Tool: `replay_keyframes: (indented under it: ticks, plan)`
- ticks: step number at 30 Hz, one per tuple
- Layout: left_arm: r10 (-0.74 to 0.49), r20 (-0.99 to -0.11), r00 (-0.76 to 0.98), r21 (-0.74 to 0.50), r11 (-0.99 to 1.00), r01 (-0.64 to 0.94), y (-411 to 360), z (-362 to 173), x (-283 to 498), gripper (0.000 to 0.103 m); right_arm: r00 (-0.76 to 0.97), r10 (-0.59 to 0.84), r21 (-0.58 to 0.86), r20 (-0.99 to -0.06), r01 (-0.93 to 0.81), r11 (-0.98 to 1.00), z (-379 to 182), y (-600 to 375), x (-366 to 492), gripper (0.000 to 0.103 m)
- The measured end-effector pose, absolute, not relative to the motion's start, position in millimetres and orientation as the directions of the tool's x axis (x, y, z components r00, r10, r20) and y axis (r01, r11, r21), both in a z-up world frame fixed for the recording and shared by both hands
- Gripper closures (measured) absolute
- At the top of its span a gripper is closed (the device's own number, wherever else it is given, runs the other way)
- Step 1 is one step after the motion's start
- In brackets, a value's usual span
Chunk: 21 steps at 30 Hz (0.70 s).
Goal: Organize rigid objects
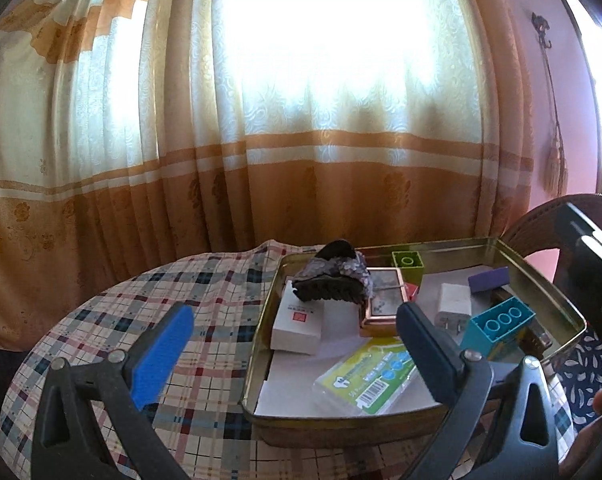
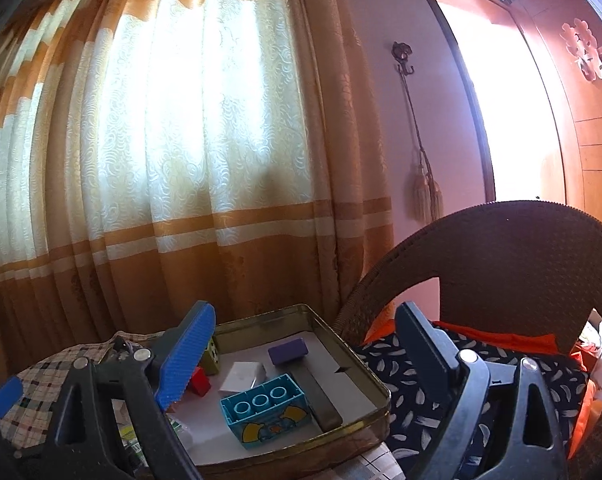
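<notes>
A gold metal tin stands on the plaid-clothed round table. In it lie a dark sequinned hair claw, a white box, a copper-framed picture, a green block, a white charger, a purple block, a teal brick and a green packet. My left gripper is open and empty above the tin's near left edge. My right gripper is open and empty over the tin, above the teal brick and purple block.
A brown wicker chair with a feather-print cushion stands right of the table. Curtains hang close behind. A red block and a dark flat bar also lie in the tin.
</notes>
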<state>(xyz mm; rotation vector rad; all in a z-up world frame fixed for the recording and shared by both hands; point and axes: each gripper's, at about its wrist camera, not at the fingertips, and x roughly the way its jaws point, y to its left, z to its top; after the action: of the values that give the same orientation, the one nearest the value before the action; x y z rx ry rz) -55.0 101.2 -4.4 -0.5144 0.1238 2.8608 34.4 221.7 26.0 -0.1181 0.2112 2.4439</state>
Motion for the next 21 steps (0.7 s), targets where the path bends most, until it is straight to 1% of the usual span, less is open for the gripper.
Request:
replay_keyframes:
  ticks: [8, 10, 12, 14, 19, 21]
  plan:
    - [0.236, -0.343, -0.909, 0.042, -0.963, -0.266, 100, -3, -47, 0.0, -0.768, 0.63, 0.099, -0.117, -0.64, -0.762, 27, 214, 38, 0.01]
    - [0.24, -0.346, -0.907, 0.037, -0.963, -0.269, 98, -3, -46, 0.0, -0.765, 0.629, 0.072, -0.139, -0.642, -0.764, 26, 212, 35, 0.01]
    - [0.242, -0.349, -0.905, 0.028, -0.963, -0.268, 96, -3, -46, 0.0, -0.764, 0.617, 0.033, -0.187, -0.633, -0.774, 23, 210, 30, 0.01]
    - [0.237, -0.349, -0.906, 0.022, -0.965, -0.261, 95, -4, -47, 0.0, -0.769, 0.608, 0.014, -0.198, -0.622, -0.783, 22, 206, 31, 0.01]
    - [0.224, -0.351, -0.909, 0.023, -0.969, -0.247, 94, -3, -47, 0.0, -0.79, 0.597, 0.022, -0.138, -0.605, -0.796, 25, 199, 44, 0.01]
    - [0.236, -0.365, -0.901, 0.021, -0.965, -0.261, 95, -4, -47, 0.0, -0.793, 0.594, 0.033, -0.135, -0.603, -0.797, 25, 200, 45, 0.01]
